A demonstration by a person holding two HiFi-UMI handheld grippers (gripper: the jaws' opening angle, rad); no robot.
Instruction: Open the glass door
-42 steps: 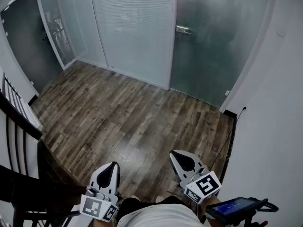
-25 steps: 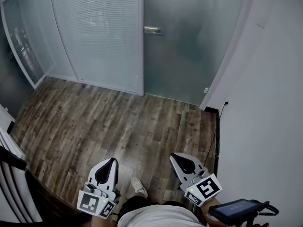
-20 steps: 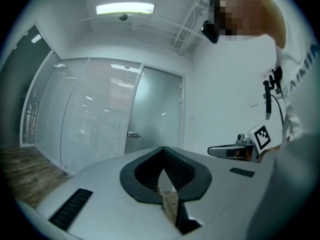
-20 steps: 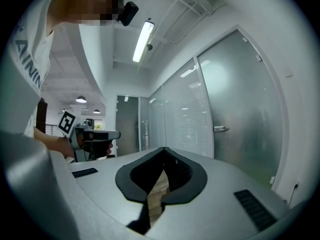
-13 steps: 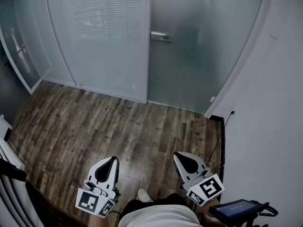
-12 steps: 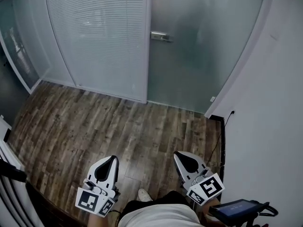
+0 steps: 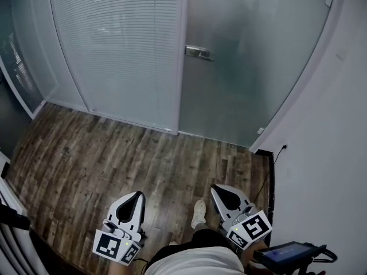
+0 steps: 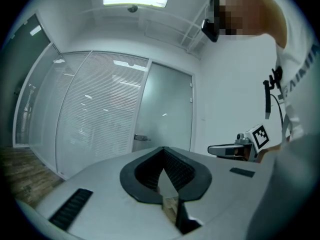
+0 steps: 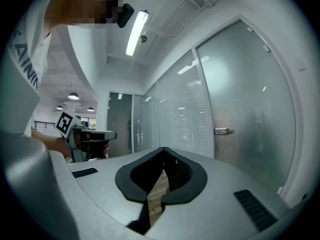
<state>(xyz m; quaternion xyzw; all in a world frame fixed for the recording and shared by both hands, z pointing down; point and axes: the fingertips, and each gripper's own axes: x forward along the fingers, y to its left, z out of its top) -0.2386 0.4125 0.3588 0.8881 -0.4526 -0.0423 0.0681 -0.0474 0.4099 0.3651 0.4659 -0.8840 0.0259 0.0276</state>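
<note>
The frosted glass door (image 7: 252, 67) stands shut ahead, with a metal handle (image 7: 197, 52) at its left edge. The handle also shows in the left gripper view (image 8: 141, 137) and in the right gripper view (image 9: 223, 131). My left gripper (image 7: 136, 195) and right gripper (image 7: 218, 189) are held low and side by side over the floor, pointing level at the door and well short of it. Both are shut with nothing between the jaws, as the left gripper view (image 8: 164, 149) and the right gripper view (image 9: 164, 149) show.
A glass partition with blinds (image 7: 114, 44) adjoins the door on the left. A white wall (image 7: 332, 153) runs along the right, with a cable (image 7: 270, 171) down its foot. Wooden floor (image 7: 114, 159) lies between me and the door. A shoe (image 7: 198, 213) steps forward.
The door and its handle have come nearer and sit lower in the head view. A foot has stepped forward between the grippers. Both grippers stay shut in the same pose.
</note>
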